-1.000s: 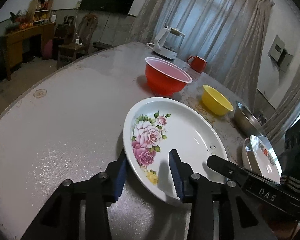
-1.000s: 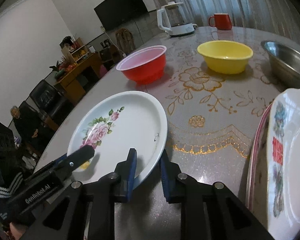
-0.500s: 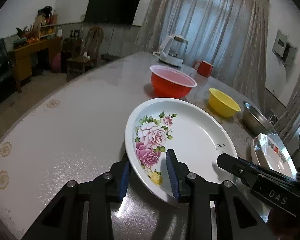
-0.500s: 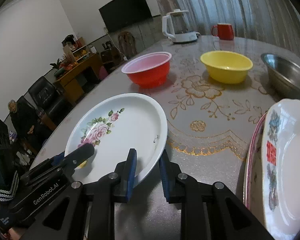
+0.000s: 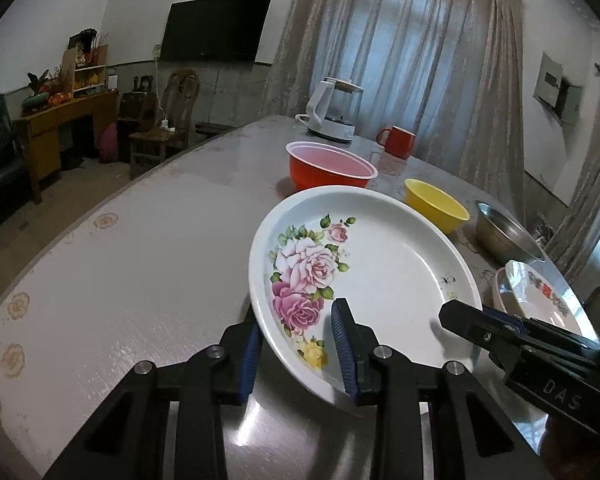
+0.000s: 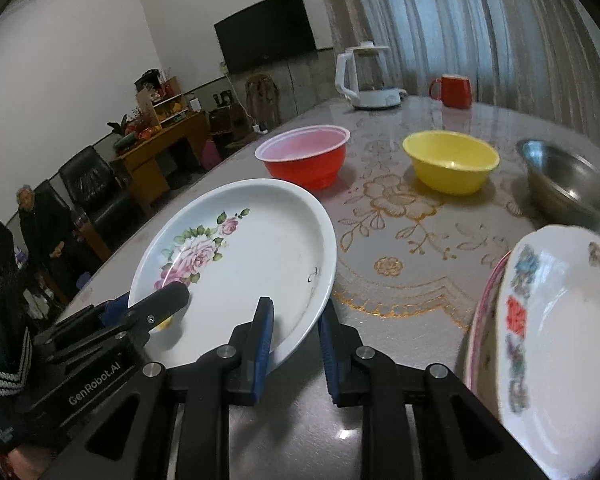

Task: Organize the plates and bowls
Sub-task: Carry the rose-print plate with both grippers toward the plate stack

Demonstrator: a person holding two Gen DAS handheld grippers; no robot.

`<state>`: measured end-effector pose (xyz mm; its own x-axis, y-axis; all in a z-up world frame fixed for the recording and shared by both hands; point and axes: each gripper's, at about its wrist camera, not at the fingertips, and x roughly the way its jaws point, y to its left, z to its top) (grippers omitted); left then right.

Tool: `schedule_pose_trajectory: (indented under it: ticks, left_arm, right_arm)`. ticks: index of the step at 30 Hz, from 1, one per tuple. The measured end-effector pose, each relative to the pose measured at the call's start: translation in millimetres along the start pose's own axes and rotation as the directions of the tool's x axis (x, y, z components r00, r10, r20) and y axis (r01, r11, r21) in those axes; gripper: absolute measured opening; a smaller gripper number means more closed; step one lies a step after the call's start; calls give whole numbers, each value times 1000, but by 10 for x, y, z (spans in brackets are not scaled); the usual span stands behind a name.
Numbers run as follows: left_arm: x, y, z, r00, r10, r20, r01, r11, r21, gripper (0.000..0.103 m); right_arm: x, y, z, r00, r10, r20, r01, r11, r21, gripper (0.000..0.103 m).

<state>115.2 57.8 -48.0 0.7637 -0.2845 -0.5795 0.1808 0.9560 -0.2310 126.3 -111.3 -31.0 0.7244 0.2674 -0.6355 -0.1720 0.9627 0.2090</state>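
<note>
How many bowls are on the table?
3: the red bowl beyond the rose plate, the yellow bowl to its right, the steel bowl farthest right, partly hidden.

White kettle (image 5: 334, 110) beside red mug (image 5: 398, 142); wall television (image 5: 216, 30) behind.

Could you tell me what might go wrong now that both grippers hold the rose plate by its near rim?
1. The left gripper and right gripper pinch only the rim of the rose plate, which is tilted; it could slip out.
2. Uneven lifting could twist it loose.
3. Carried toward the stacked plates, it might knock the steel bowl.
</note>
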Motion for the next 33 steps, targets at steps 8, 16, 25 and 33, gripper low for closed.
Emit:
schedule_pose_trajectory:
  ticks: [8, 16, 25, 33]
  left_arm:
    - [-63, -187, -43, 1000, -15, 4, 15, 1000, 17, 34]
    - [-179, -440, -11, 998, -53, 26, 52, 998, 43, 34]
    - [-295, -763, 20, 993, -113, 44, 109, 990, 85, 34]
    - [-352, -1132, 20, 984, -177, 34, 171, 975, 143, 34]
  right_arm:
    - [-143, -121, -38, 1000, 0, 3, 0, 1000, 26, 22]
    - [-442, -248, -52, 999, -14, 45, 13, 999, 42, 22]
    - [-755, -413, -94, 996, -39, 76, 34, 997, 70, 22]
    - [-1097, -659, -167, 991, -80, 104, 68, 992, 109, 22]
